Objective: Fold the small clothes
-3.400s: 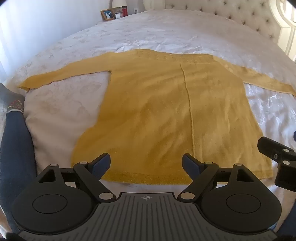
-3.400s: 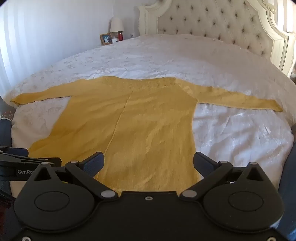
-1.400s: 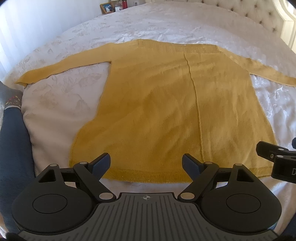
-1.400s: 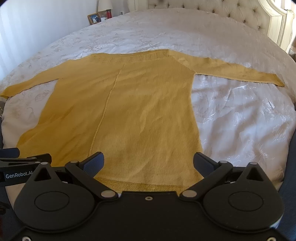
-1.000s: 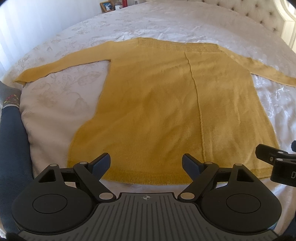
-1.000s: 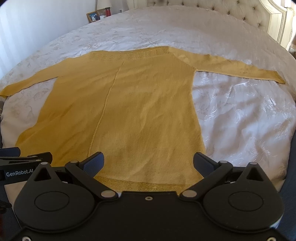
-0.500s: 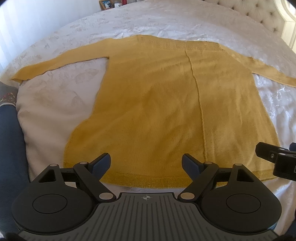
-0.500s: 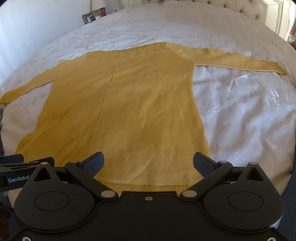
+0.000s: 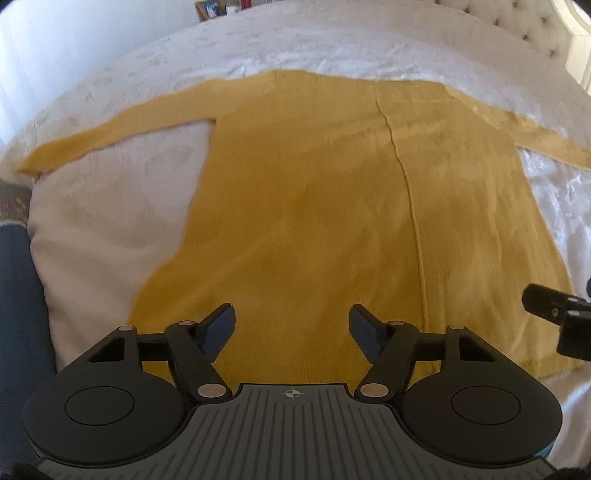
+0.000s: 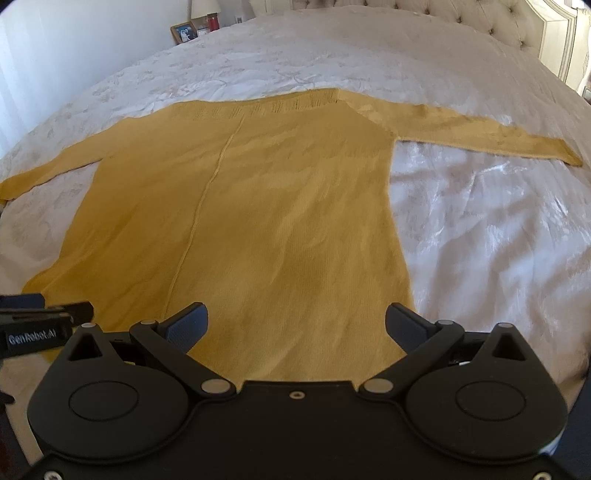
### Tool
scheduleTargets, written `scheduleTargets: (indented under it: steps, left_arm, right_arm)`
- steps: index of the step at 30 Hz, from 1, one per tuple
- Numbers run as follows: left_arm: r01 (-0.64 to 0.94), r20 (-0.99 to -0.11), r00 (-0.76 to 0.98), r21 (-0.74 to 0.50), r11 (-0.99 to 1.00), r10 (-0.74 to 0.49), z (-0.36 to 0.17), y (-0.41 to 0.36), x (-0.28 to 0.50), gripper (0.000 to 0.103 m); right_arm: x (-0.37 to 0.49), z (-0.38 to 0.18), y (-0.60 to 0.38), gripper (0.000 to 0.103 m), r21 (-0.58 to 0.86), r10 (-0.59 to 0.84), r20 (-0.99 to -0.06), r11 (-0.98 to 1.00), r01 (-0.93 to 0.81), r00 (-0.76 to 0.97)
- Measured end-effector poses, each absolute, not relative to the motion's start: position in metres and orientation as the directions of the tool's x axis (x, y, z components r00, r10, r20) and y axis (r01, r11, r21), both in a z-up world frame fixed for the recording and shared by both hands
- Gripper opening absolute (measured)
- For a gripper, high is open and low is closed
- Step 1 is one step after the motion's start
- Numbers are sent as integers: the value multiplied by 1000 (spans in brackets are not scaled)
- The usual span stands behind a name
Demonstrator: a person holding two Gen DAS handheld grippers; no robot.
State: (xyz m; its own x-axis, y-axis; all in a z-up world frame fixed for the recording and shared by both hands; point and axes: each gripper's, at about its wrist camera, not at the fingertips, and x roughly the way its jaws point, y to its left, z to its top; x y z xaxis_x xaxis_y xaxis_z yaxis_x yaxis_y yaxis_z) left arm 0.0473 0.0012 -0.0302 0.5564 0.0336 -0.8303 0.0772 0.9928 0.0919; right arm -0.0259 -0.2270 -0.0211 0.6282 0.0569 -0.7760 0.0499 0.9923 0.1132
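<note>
Right wrist view: white bedspread [image 10: 480, 229], tufted headboard [image 10: 461, 22]; both claws spread, left [image 9: 291, 325] closing.

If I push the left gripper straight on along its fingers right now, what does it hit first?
Most likely the yellow sweater near its bottom hem. The left gripper points down at the fabric lying flat on the bed; its jaws have just been closing, with nothing between them. Depth is unclear.
</note>
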Motion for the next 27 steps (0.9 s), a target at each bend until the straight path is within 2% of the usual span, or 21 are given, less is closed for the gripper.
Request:
scheduleTargets:
  steps: [3,6,15,23,27]
  left_arm:
    - [82,-805,592,109,991,39,-25,-3,59,67]
    - [92,-782,622,138,986,51,-22,-10,74,67]
    - [89,-694,715,210,974,84,-17,-25,132,67]
    - [43,-642,759,223,974,113,-21,-28,193,67]
    - [39,-652,750,207,978,108,-29,-26,223,67]
  right_arm:
    - [-16,-20,-236,100,86,33,-760,995,50,649]
    - [-3,-21,-250,90,85,26,-755,995,59,655]
    - [53,-31,-326,71,119,-11,-759,981,156,651]
    - [124,-42,-415,71,67,-136,-782,952,299,608]
    - [152,-50,-460,71,89,-167,-794,919,383,585]
